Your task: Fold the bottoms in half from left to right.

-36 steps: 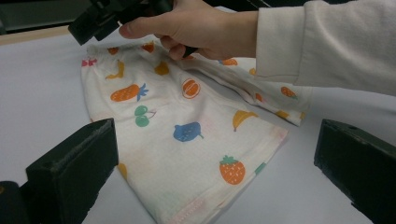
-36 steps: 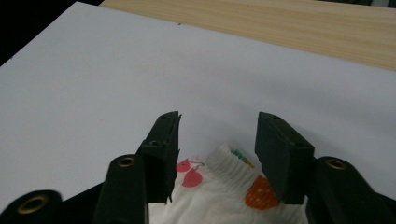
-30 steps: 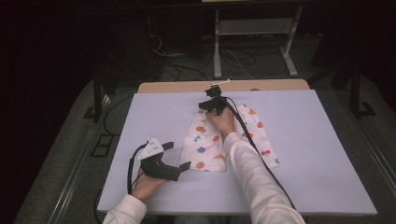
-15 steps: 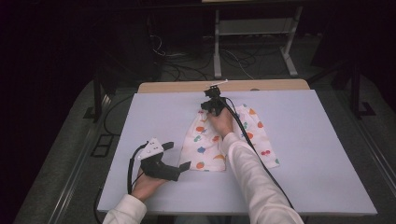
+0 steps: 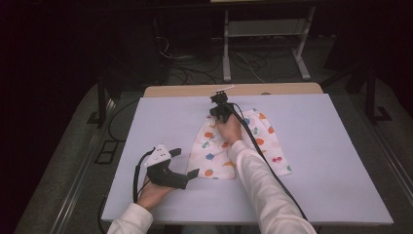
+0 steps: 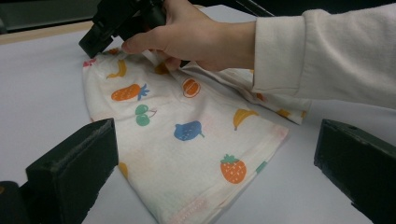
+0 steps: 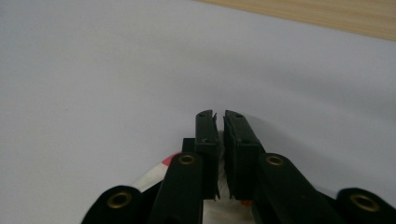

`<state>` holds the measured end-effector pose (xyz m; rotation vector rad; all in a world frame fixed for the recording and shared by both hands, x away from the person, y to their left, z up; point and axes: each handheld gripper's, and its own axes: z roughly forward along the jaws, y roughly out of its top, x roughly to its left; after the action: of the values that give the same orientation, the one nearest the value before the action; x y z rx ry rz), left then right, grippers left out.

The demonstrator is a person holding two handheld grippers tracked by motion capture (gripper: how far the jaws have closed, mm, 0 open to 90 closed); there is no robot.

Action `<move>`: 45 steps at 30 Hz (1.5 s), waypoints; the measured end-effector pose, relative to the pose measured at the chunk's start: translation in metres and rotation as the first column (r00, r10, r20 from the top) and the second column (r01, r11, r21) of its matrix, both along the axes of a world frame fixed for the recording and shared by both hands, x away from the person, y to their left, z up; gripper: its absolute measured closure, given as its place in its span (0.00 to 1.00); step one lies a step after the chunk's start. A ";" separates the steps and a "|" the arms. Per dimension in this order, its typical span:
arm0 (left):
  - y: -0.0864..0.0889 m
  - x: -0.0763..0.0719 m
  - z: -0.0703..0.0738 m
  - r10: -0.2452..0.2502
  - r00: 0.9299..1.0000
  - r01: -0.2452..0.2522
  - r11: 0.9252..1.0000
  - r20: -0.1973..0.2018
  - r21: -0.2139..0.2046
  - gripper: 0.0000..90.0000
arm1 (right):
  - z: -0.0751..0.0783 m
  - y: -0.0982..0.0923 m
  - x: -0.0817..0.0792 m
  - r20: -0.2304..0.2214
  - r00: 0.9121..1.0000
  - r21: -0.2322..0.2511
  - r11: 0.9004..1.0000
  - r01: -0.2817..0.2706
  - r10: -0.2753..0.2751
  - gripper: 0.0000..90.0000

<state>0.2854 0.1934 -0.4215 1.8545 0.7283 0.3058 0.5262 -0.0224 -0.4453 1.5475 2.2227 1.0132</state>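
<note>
Your right gripper (image 5: 217, 113) has just been closing and now pinches the fruit-print cloth's (image 6: 187, 140) far edge, left gripper (image 5: 187, 163) open beside it; next, lift and fold toward you.

The high view is lit unevenly: the pale table top (image 5: 331, 161) is bright and evenly washed, with no hard glare, while the room behind and both sides sink into near black, with only a metal stand (image 5: 265, 39) and some floor cables faintly readable. Shadows on the table are soft and short, so the light comes from above. The picture is slightly soft and grainy. In the left gripper view the printed cloth (image 6: 187, 140) is fairly sharp, but the 2 near jaws are blurred and dark. The right gripper view is dimmer and greyish, its jaws sharp, with a soft shadow beside them and the table's far wooden edge (image 7: 327, 14) hazy.
</note>
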 end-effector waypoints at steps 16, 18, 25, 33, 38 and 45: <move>-0.001 0.004 -0.002 0.033 0.999 -0.032 0.999 -0.027 0.007 0.00 | 0.012 -0.006 -0.004 0.009 1.000 0.049 0.999 -0.023 0.023 0.95; -0.001 0.004 -0.003 0.037 0.999 -0.037 0.999 -0.030 0.011 0.00 | 0.012 -0.007 -0.005 0.011 1.000 0.052 0.998 -0.028 0.028 0.95; 0.000 0.009 -0.005 0.073 0.996 -0.072 0.997 -0.052 0.014 0.00 | 0.013 -0.012 -0.009 0.021 0.999 0.072 0.997 -0.031 0.030 0.95; 0.003 0.013 -0.007 0.101 0.992 -0.100 0.995 -0.079 0.014 0.00 | 0.018 -0.012 -0.012 0.040 0.998 0.067 0.997 -0.045 0.043 0.95; 0.005 0.015 -0.007 0.113 0.990 -0.112 0.994 -0.085 0.015 0.00 | 0.021 -0.013 -0.013 0.049 0.998 0.072 0.996 -0.046 0.042 0.95; 0.013 0.027 -0.014 0.161 0.978 -0.158 0.987 -0.130 0.033 0.00 | 0.023 -0.015 -0.015 0.055 0.998 0.074 0.996 -0.047 0.043 0.95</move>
<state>0.3127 0.2060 -0.4353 1.8546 0.9716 0.2968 0.5110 -0.0371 -0.4228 1.4888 2.2161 1.1495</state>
